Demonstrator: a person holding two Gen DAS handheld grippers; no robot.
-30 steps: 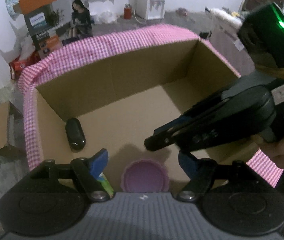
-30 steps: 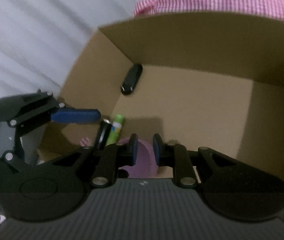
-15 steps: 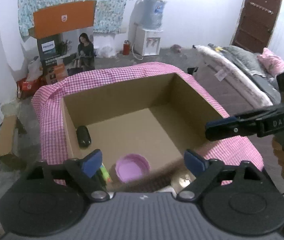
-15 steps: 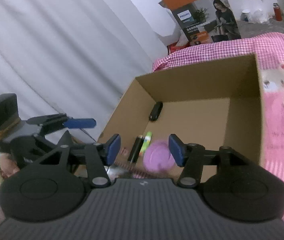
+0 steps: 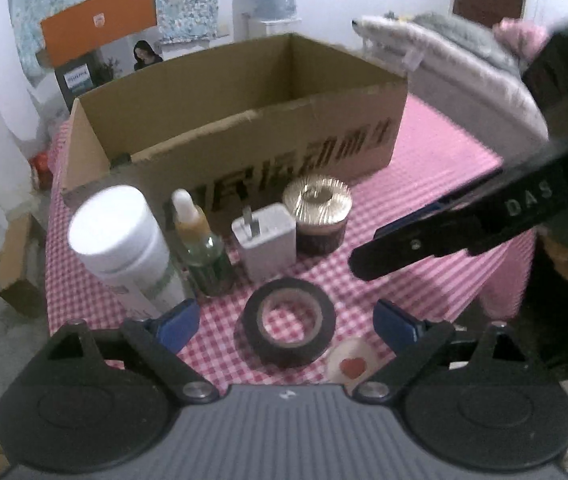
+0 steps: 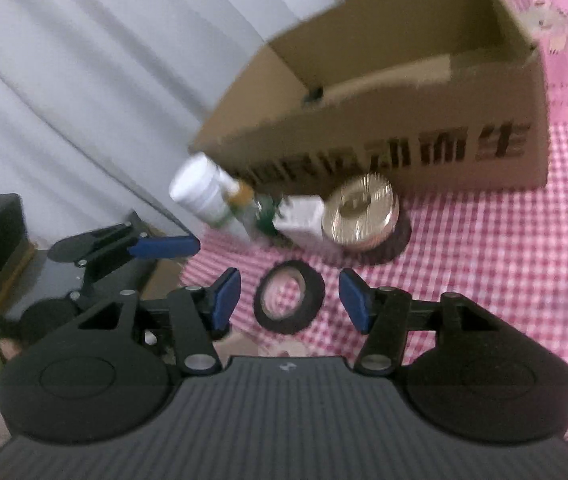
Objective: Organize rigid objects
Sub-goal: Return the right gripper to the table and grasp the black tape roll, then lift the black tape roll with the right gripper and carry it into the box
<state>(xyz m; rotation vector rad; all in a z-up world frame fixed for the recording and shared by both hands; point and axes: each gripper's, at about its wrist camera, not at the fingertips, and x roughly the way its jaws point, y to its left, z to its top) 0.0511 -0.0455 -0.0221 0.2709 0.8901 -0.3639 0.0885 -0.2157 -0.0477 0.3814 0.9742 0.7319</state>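
1. While both tools hang over the checked cloth, the roll of black tape (image 5: 288, 327) lies flat on the counter (image 5: 435, 168), framed between the spread fingers of the left hand-held gripper (image 5: 287, 322); it also sits between those of the right hand-held gripper (image 6: 289, 300). Both are released and hold nothing.
2. Behind the tape stand a white bottle (image 5: 122, 240), a dropper bottle (image 5: 200, 248), a white charger plug (image 5: 264, 240) and a gold-lidded jar (image 5: 319, 212), all just in front of the cardboard box (image 5: 244, 120).
3. To my eye the tape is light, stiff and grippy, unlikely to crush or slip.
4. I would pinch it across the outer rim, or hook one finger through the core.
5. By contrast, the dropper bottle looks like glass, so it would want a gentler squeeze around its body.
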